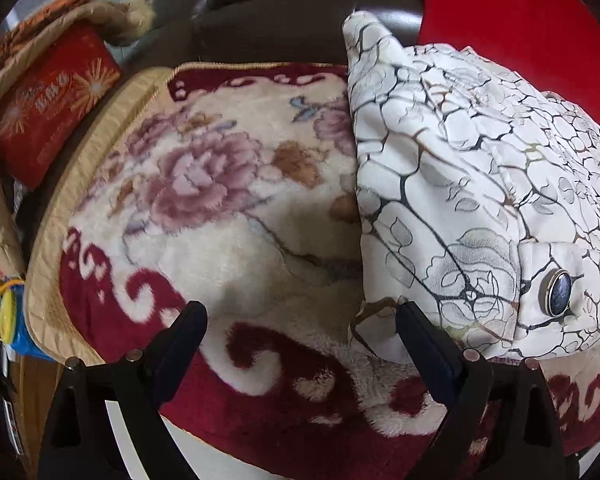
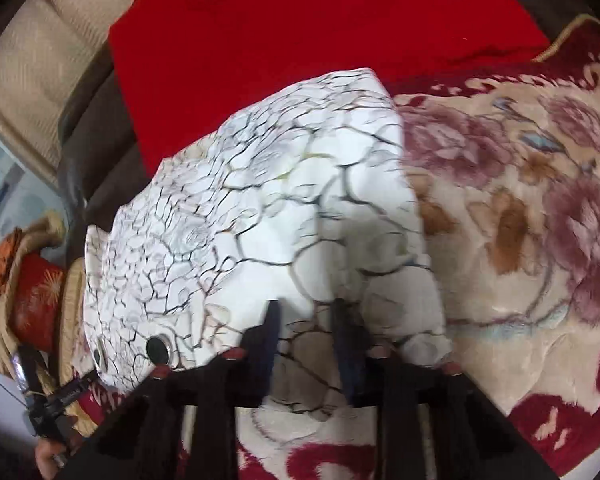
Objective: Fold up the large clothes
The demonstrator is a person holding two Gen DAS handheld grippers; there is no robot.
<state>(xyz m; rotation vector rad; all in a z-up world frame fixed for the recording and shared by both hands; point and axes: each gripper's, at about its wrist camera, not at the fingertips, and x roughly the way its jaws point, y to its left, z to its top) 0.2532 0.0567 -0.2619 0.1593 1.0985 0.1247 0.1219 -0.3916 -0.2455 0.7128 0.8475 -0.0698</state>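
Note:
A white garment with a black crackle and rose print lies folded on a floral plush blanket. It has a dark oval button on a cuff. My left gripper is open and empty, its right finger touching the garment's near corner. In the right wrist view the same garment fills the middle, with two dark buttons at its left. My right gripper is partly closed, and a bunch of the garment's fabric lies between its fingers.
The blanket covers a dark leather sofa. A red cloth lies behind the garment. A red cushion sits at the sofa's left end with beige fabric around it.

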